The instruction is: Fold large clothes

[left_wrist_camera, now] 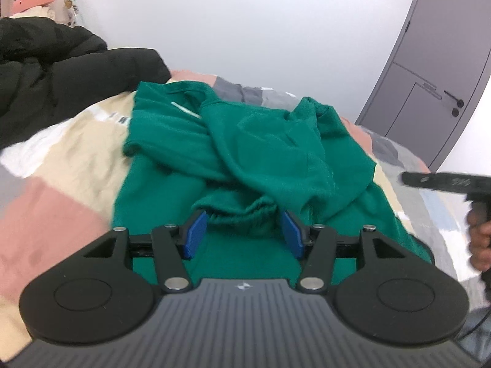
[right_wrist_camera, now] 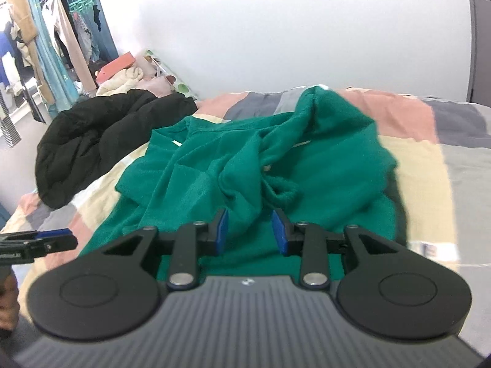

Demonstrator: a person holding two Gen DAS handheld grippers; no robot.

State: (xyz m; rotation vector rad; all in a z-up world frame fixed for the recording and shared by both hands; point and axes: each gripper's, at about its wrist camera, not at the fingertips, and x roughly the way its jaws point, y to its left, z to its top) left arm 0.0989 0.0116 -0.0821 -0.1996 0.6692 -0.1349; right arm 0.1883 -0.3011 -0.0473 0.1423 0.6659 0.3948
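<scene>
Green sweatshirt (left_wrist_camera: 245, 153) on bed (left_wrist_camera: 61, 168): sleeves crossed over body, bottom fold pending. Your left gripper (left_wrist_camera: 242, 233) and right gripper (right_wrist_camera: 250, 230) above hem, jaws apart, empty.

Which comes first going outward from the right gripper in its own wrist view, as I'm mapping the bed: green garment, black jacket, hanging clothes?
From the right gripper:
1. Green garment, right under the fingers.
2. Black jacket, farther left on the bed.
3. Hanging clothes, far left, beyond the bed.

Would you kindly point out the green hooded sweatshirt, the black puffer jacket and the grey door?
green hooded sweatshirt (left_wrist_camera: 276, 153): left wrist view, bunched middle.
black puffer jacket (right_wrist_camera: 101, 141): right wrist view, quilted front.
grey door (left_wrist_camera: 429, 76): left wrist view, middle panel.
</scene>
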